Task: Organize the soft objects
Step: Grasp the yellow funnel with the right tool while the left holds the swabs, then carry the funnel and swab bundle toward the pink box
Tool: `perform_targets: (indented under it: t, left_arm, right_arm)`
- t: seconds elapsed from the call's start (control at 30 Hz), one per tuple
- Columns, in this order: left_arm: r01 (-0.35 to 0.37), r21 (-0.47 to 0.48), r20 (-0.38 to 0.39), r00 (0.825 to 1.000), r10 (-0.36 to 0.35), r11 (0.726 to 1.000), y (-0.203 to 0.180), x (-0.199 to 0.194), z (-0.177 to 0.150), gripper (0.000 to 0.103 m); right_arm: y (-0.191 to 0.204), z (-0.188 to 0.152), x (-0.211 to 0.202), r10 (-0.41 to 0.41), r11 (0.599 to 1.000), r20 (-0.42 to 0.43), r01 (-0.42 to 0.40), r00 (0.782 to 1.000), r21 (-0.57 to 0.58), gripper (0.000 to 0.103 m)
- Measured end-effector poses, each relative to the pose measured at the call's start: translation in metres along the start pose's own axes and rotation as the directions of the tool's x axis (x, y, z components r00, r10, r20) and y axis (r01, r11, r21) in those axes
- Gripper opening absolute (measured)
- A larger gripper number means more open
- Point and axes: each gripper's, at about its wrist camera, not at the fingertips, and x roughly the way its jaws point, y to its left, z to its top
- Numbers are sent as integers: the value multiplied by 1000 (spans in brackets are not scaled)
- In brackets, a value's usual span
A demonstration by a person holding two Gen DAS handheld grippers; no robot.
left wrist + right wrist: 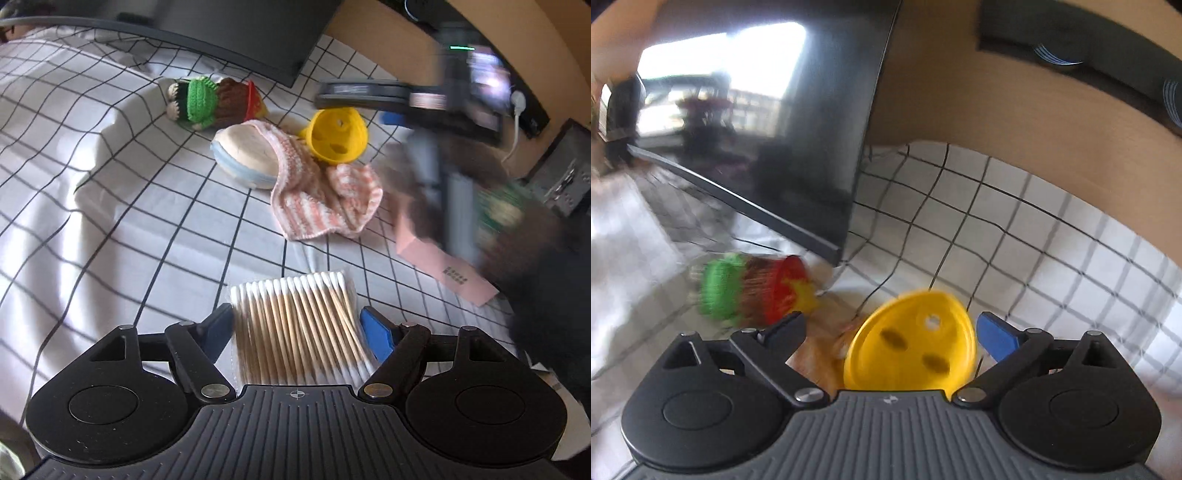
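Note:
My left gripper (295,325) is shut on a clear pack of cotton swabs (295,314), with a blue pad against each side of the pack. On the checked sheet (110,184) lie a crocheted toy (210,101) in green, brown and red, a round beige cushion (245,155) with a blue rim, and a pink-and-white knitted cloth (325,199). A yellow holed plastic ball (338,134) rests beside the cloth. My right gripper (892,328) stands open around the yellow ball (912,343), and its pads do not touch it. In the left wrist view the right gripper (369,107) is blurred. The crocheted toy (753,291) lies to its left.
A dark screen (240,33) stands at the back of the bed, close behind the toy. A pink carton (443,258) lies at the right, partly hidden by a blurred arm. A grey metal case (565,177) sits at the far right. A wooden wall (997,110) rises behind.

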Motion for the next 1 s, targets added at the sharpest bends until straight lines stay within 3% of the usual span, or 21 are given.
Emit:
perform_targets:
  t: [0.1,0.17,0.2,0.27,0.33,0.37,0.47,0.53,0.57,0.67,0.8,0.93,1.0]
  left_arm:
    - [19,-14,11,1000,-19,1000,6,-12,-5,80]
    - [20,-23,18,1000,-20,1000,11,-19,-7,80]
    - [18,-31,21,1000,-18,999,15,-22,-7,80]
    - [10,-54,28,1000,-9,998,22,-25,-9,80]
    - [8,-82,34,999,-5,997,29,-27,-9,80]
    - [10,-96,36,999,-6,995,31,-26,-8,80]
    - [20,-114,34,999,-16,993,31,-22,-6,80]
    - [29,-115,26,999,-26,993,29,-18,-5,80]
    - [31,-116,21,999,-29,993,27,-16,-5,80]
    - [34,-116,3,999,-34,993,21,-8,-4,80]
    - [36,-120,-24,999,-39,992,14,3,-1,80]
    - [23,-108,-28,999,-26,994,10,10,4,80]
    - [11,-105,-28,999,-14,994,9,13,7,80]
  right_arm:
    - [-2,8,44,-91,996,-74,88,993,-34,99]
    - [-12,7,62,-110,994,-132,109,985,-13,99]
    - [-18,6,67,-94,995,-166,98,982,13,100]
    - [-35,-4,73,22,992,-267,11,963,124,100]
    - [-41,-18,65,170,970,-324,-100,931,223,78]
    - [-38,-25,57,203,967,-338,-135,919,214,74]
    - [-19,-47,16,205,979,-324,-192,924,73,55]
    - [-17,-63,-14,245,969,-321,-242,915,51,30]
    - [-18,-69,-26,261,964,-325,-260,909,48,26]
    - [-29,-87,-59,321,946,-333,-312,887,82,20]
    - [-38,-112,-96,336,941,-350,-326,874,91,19]
    - [-37,-135,-145,302,946,-329,-324,895,-13,20]
    - [-40,-139,-165,329,934,-310,-356,892,-33,28]
